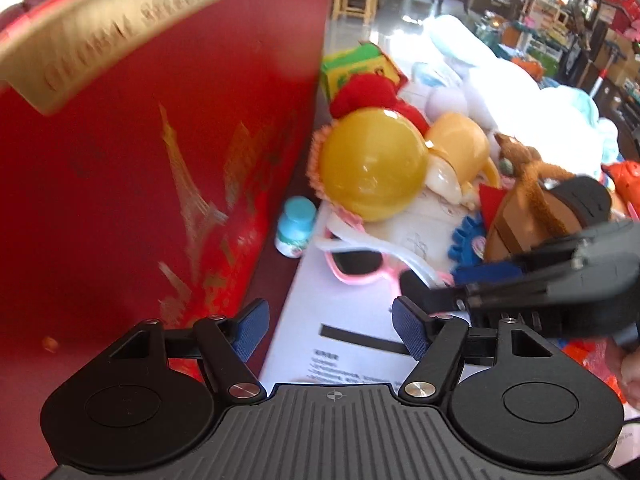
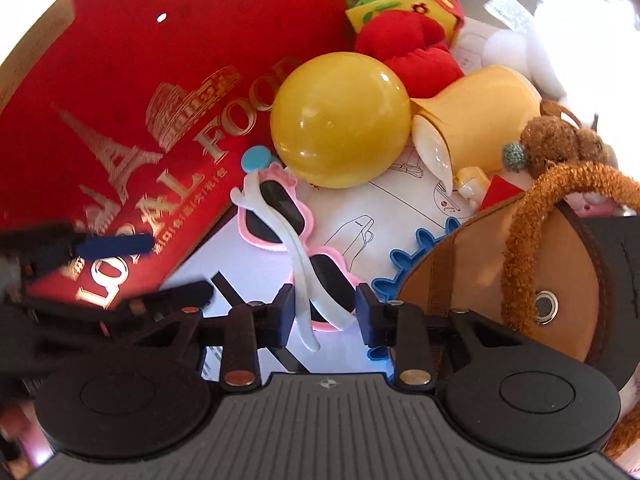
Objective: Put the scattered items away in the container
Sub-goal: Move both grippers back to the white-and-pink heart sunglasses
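Pink-framed sunglasses point(image 2: 288, 236) with white arms are seen lying on a printed sheet point(image 2: 384, 208) beside the red box point(image 2: 120, 92), with the near end of the frame set between the narrowed jaws of the right gripper point(image 2: 325, 312); whether the pads already press on it cannot be told. Yellow ball point(image 2: 340, 120), cream mug point(image 2: 472, 128), red plush point(image 2: 412, 48), blue ring point(image 2: 416, 252) and brown bag point(image 2: 480, 272) are crowded just behind and to the right; the left gripper point(image 1: 330, 332) is held wide, nothing between its fingers, close against the box wall point(image 1: 160, 160), with a small blue-capped bottle point(image 1: 294, 228) standing at its foot.
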`<move>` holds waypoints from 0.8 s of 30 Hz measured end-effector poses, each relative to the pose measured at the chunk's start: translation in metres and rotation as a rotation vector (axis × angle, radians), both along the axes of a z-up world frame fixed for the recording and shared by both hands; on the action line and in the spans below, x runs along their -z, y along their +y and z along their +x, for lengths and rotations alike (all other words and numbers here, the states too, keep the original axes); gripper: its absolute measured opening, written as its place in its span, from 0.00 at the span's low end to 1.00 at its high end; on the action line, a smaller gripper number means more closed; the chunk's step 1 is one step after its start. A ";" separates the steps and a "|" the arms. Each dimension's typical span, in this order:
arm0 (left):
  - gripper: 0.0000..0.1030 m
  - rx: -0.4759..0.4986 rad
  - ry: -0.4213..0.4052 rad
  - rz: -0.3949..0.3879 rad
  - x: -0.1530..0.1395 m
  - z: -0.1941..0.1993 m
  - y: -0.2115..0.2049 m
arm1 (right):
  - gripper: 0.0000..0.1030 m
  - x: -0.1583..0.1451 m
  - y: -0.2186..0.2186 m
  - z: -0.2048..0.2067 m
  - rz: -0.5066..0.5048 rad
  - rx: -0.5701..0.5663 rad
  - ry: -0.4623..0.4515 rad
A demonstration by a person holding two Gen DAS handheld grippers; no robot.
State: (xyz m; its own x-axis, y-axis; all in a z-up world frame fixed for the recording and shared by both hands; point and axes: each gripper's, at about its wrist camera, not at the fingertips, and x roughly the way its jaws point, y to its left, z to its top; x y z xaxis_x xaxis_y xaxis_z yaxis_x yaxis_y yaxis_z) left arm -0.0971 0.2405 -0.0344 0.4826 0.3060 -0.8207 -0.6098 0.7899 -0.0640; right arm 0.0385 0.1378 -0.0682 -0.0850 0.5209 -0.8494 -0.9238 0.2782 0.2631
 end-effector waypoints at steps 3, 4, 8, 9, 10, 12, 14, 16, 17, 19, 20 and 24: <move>0.76 -0.003 -0.010 -0.035 -0.005 0.006 0.007 | 0.34 -0.001 -0.006 -0.003 0.012 -0.029 -0.028; 0.76 -0.001 -0.005 -0.028 -0.007 0.011 0.008 | 0.34 -0.001 -0.006 -0.004 0.015 -0.034 -0.032; 0.76 0.020 -0.007 0.075 -0.015 0.034 0.010 | 0.34 0.000 -0.005 -0.004 0.017 -0.034 -0.034; 0.76 0.027 0.003 0.078 -0.015 0.042 0.012 | 0.34 0.001 -0.006 -0.004 0.019 -0.035 -0.034; 0.76 0.027 0.008 0.065 -0.016 0.050 0.016 | 0.34 0.001 -0.007 -0.004 0.020 -0.037 -0.035; 0.76 0.031 0.009 0.019 -0.013 0.063 0.024 | 0.34 0.001 -0.008 -0.005 0.022 -0.040 -0.038; 0.76 0.025 0.052 0.000 -0.005 0.075 0.028 | 0.34 0.000 -0.010 -0.006 0.022 -0.037 -0.040; 0.76 0.018 0.125 0.011 0.008 0.080 0.027 | 0.34 -0.001 -0.013 -0.006 0.019 -0.033 -0.043; 0.73 0.023 0.151 0.004 0.014 0.080 0.026 | 0.34 -0.002 -0.014 -0.005 0.019 -0.028 -0.045; 0.73 0.034 0.175 -0.019 0.021 0.074 0.024 | 0.34 -0.003 -0.019 -0.004 0.019 -0.019 -0.059; 0.73 0.039 0.185 -0.028 0.025 0.071 0.022 | 0.32 -0.003 -0.021 -0.004 0.018 -0.015 -0.064; 0.73 0.059 0.190 -0.056 0.030 0.056 0.015 | 0.29 -0.002 -0.029 -0.002 0.024 0.022 -0.069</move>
State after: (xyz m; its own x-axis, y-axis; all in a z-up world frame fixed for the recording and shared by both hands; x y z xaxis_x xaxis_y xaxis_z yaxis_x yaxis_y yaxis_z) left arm -0.0415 0.2553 -0.0648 0.3329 0.2329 -0.9137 -0.5680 0.8230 0.0028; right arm 0.0369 0.1089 -0.0657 -0.0146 0.5427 -0.8398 -0.9338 0.2929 0.2055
